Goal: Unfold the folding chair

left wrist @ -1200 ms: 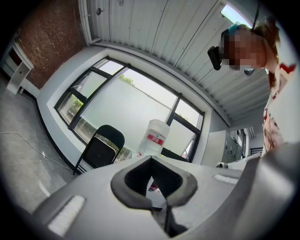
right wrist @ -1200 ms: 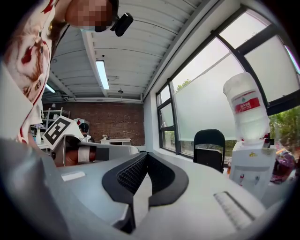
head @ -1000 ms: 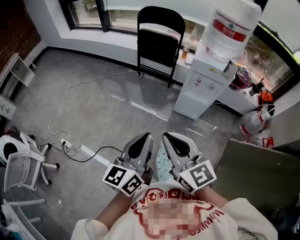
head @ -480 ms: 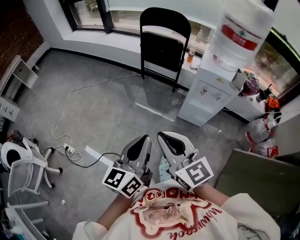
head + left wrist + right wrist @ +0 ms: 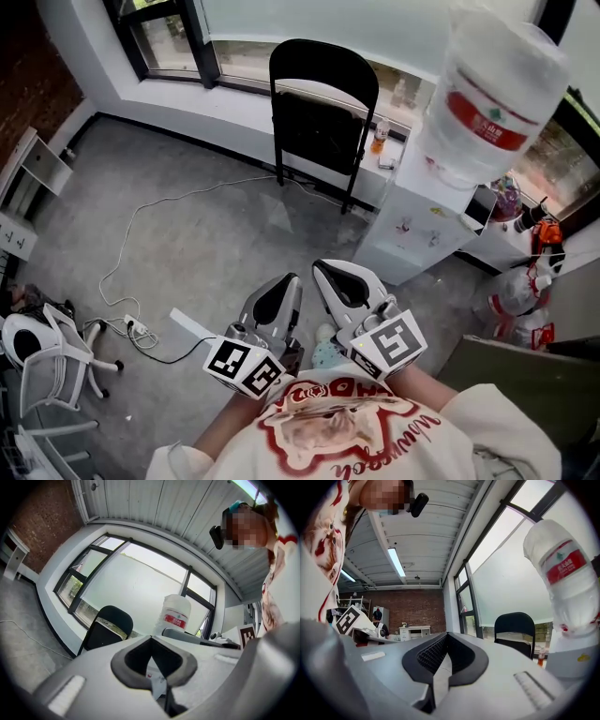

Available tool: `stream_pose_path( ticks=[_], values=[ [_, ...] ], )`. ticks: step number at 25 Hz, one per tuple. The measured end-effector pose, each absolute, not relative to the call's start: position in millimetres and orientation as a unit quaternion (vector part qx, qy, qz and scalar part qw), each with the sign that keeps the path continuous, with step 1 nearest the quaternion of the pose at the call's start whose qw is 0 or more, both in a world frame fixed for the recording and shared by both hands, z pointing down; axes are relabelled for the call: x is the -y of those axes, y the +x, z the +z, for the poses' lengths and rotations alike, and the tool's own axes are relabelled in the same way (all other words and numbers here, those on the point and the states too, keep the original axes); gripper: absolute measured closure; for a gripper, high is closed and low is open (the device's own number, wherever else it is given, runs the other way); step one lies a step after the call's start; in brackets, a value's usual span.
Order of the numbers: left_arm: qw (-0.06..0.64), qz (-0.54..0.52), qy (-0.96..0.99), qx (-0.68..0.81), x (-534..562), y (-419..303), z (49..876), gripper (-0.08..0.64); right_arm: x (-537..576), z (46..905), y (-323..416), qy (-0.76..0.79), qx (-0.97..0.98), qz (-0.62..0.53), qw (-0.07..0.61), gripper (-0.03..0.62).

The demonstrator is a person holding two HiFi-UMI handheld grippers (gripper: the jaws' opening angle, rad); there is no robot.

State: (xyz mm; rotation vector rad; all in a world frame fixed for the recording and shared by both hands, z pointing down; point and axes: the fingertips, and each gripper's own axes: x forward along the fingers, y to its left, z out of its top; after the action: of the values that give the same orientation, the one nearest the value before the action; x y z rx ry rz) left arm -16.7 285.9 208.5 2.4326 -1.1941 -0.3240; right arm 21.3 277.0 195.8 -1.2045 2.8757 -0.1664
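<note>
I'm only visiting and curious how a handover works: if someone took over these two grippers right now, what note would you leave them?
Left gripper: shut, empty, held close to the person's chest.
Right gripper: shut, empty, right beside it.
Folding chair: folded, upright against the window ledge across the floor, next to the water dispenser.
Done: nothing on the chair yet.
Left: get to the chair, grip it, open it out.

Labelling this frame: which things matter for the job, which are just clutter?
Job: folding chair, folded; left hand-held gripper; right hand-held gripper; both shut.
Clutter: water dispenser; power strip; white office chair; drink bottle.
</note>
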Motion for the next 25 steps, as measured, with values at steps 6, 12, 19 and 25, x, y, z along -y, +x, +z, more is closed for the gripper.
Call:
stream_pose_path(
  ticks=[6,12,19,25],
  values=[
    [0.211,-0.108,0.867,0.438,-243,-2,215,0.56,-235,202,38,-0.378,-0.923,-0.065,0.013,0.569],
    [0.201,-0.115,0.865,0.446,-210,13,210,0.56,-203,201,59,-0.376,-0.924,-0.067,0.018,0.569],
    [0.212,-0.095,0.863,0.449,-199,26,223,0.56,-191,214,70,-0.373,-0.924,-0.087,0.014,0.569],
    [0.217,-0.098,0.859,0.452,-186,23,224,0.56,-179,218,70,-0.371,-0.924,-0.094,0.012,0.569]
  ],
)
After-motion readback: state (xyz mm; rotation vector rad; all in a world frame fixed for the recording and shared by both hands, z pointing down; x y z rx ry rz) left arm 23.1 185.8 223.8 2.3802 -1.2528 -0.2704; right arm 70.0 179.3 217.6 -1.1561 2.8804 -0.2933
